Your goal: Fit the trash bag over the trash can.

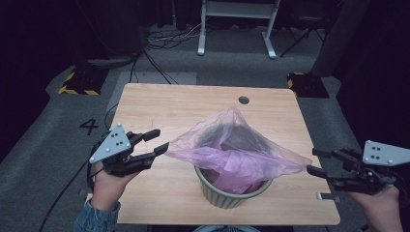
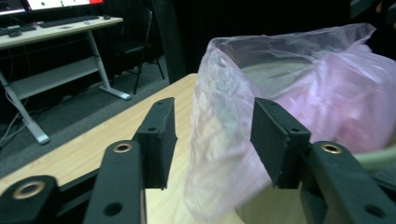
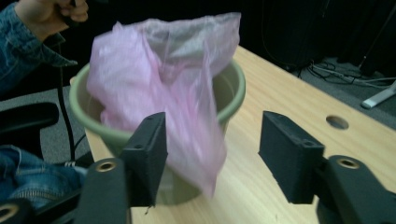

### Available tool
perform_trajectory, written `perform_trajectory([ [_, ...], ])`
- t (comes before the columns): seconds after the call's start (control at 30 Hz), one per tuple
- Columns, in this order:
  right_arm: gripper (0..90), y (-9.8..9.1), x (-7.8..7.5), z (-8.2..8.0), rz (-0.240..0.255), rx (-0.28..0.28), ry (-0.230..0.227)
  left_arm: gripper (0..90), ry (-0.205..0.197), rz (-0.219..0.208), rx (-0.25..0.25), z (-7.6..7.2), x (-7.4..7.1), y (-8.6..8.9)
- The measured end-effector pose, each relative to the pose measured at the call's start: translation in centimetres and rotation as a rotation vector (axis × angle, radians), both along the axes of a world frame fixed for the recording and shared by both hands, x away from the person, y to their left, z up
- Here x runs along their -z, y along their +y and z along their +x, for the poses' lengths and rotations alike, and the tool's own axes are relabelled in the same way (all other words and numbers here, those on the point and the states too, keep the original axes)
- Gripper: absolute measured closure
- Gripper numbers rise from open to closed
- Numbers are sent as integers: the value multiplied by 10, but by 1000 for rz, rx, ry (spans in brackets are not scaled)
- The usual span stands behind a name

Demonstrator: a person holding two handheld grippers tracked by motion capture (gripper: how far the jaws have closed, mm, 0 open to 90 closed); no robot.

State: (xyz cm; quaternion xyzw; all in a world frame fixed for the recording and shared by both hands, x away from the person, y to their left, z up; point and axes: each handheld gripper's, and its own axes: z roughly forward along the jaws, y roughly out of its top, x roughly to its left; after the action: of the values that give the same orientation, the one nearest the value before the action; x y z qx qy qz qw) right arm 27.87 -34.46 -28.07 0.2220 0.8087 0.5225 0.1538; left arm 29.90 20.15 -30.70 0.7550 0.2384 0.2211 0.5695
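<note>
Pink bag [image 1: 237,150] hides green bin [image 1: 227,195] — interior unseen.

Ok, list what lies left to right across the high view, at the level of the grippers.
Left gripper → pink plastic bag stretched over the green bin → right gripper.
</note>
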Motion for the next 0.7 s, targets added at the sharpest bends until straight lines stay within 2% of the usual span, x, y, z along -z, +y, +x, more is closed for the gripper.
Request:
perform_trajectory([
  [0.17,392,23,-18,10,-14,-13,-10,465,11,-37,10,16,0,-11],
  [0.2,392,34,-22,13,-24,-24,-11,464,7,-34,21,19,0,-14],
  [0.3,404,45,-22,20,-38,-27,-5,459,7,-19,38,29,1,-24],
  [0.37,456,52,-21,26,-49,-33,15,447,36,3,48,40,4,-30],
  [0.47,522,62,-16,37,-68,-39,41,424,86,24,30,59,12,-33],
  [0.6,604,70,-11,48,-83,-48,63,424,144,-40,102,71,21,-30],
  [0.63,631,72,-9,52,-94,-51,68,420,144,-50,132,70,23,-30],
  [0.7,639,72,-9,53,-97,-49,69,420,142,-39,170,68,26,-33],
])
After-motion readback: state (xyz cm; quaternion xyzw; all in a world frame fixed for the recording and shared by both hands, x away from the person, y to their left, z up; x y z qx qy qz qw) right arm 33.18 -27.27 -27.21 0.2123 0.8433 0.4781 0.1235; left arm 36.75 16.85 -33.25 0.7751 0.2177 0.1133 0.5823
